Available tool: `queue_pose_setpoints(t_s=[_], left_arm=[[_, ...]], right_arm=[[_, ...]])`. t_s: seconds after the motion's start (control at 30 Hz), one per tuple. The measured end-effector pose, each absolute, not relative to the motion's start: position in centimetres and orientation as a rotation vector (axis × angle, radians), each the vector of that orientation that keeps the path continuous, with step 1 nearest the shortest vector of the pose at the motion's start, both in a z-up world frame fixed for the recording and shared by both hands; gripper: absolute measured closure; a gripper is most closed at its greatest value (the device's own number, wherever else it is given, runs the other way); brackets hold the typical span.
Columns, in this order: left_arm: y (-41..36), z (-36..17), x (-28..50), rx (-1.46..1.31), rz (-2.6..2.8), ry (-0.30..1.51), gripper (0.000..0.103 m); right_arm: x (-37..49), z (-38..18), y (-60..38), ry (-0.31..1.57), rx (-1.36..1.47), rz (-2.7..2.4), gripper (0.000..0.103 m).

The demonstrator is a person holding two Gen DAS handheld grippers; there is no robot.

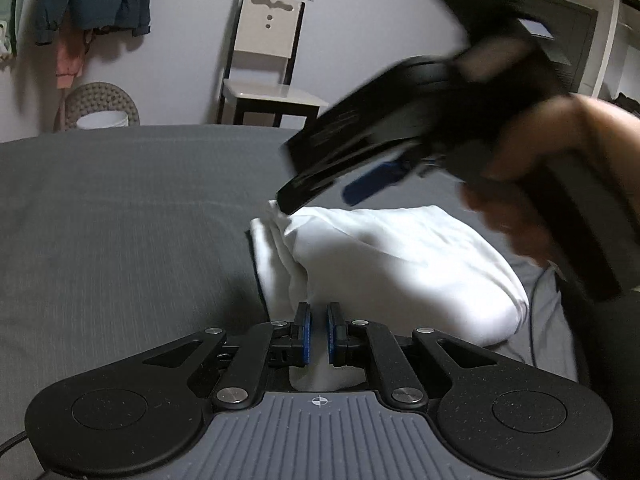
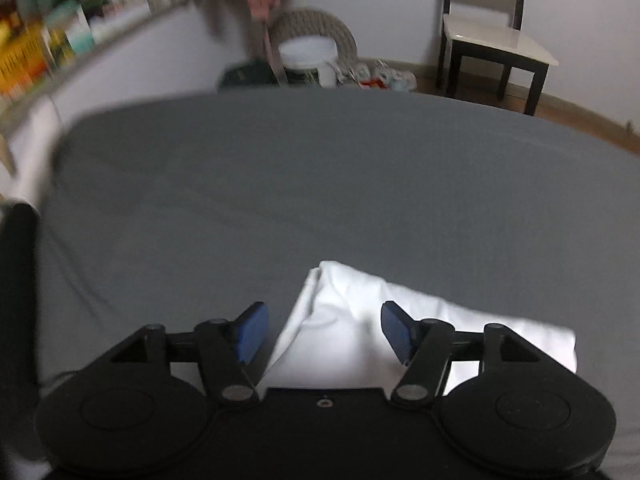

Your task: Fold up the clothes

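A folded white garment (image 1: 400, 264) lies on the grey bed sheet (image 1: 120, 220). In the left wrist view my left gripper (image 1: 318, 334) is at the garment's near edge, its blue pads (image 1: 305, 332) drawn close with white cloth pinched between them. A hand (image 1: 532, 184) holds my right gripper (image 1: 320, 198), blurred, above the garment's far left corner. In the right wrist view the right gripper (image 2: 324, 334) is open, its blue pads (image 2: 252, 332) wide apart over the garment (image 2: 344, 344) with nothing gripped.
A chair (image 1: 264, 64) stands against the far wall past the bed. A woven basket with a white bucket (image 1: 102, 114) sits left of it, below hanging clothes (image 1: 92, 0). A cable (image 1: 534, 312) runs along the bed to the right of the garment.
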State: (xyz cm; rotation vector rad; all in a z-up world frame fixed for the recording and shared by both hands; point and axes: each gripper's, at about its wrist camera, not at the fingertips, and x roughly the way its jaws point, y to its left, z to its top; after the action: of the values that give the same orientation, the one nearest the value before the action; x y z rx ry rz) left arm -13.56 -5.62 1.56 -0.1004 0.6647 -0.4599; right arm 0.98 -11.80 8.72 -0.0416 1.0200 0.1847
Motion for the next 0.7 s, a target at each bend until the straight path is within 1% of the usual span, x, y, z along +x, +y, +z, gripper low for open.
queue_pose_setpoints(t_s=[0.1, 0.13, 0.17, 0.2, 0.23, 0.27, 0.3, 0.37, 0.47, 0.53, 0.57, 0.63, 0.7], left_arm=[[-5.5, 1.3, -13.5, -0.113, -0.46, 0.664, 0.097], [-5.5, 1.2, -13.4, -0.117, -0.455, 0.667, 0.097], [-5.6, 1.1, -13.2, -0.121, -0.451, 0.67, 0.097], [-5.6, 1.0, -13.1, -0.122, -0.447, 0.674, 0.097], [-5.7, 0.9, -13.1, -0.117, -0.441, 0.68, 0.096], [-5.8, 0.7, -13.2, -0.105, -0.431, 0.692, 0.095], [-6.1, 0.5, -13.1, -0.089, -0.414, 0.716, 0.092], [-6.3, -0.2, -12.6, -0.086, -0.392, 0.787, 0.092], [-6.0, -1.1, -12.1, -0.093, -0.357, 0.881, 0.092], [-5.7, -0.9, -12.4, -0.106, -0.353, 0.871, 0.092], [-5.6, -0.7, -12.6, -0.113, -0.353, 0.858, 0.092], [-5.2, 0.4, -13.4, -0.12, -0.349, 0.771, 0.092], [-5.0, 1.5, -14.2, -0.112, -0.348, 0.675, 0.09]], right_arm=[[2.3, 7.4, -9.6, 1.057, -0.209, 0.153, 0.05], [2.6, 6.8, -9.1, 1.07, -0.238, 0.147, 0.057], [2.9, 6.2, -8.8, 1.082, -0.26, 0.145, 0.068], [3.0, 5.8, -8.6, 1.092, -0.264, 0.15, 0.075], [3.1, 5.3, -8.5, 1.102, -0.268, 0.155, 0.08], [3.2, 4.9, -8.4, 1.108, -0.265, 0.157, 0.082], [3.1, 5.0, -8.6, 1.101, -0.241, 0.154, 0.083], [2.9, 5.8, -9.0, 1.085, -0.167, 0.154, 0.091], [2.8, 7.0, -9.4, 1.065, -0.107, 0.163, 0.094], [3.0, 7.2, -9.6, 1.065, -0.077, 0.168, 0.096], [3.1, 7.0, -9.6, 1.069, -0.061, 0.169, 0.096], [3.3, 6.2, -9.4, 1.087, -0.06, 0.161, 0.097], [3.1, 6.2, -9.8, 1.079, -0.039, 0.171, 0.092]])
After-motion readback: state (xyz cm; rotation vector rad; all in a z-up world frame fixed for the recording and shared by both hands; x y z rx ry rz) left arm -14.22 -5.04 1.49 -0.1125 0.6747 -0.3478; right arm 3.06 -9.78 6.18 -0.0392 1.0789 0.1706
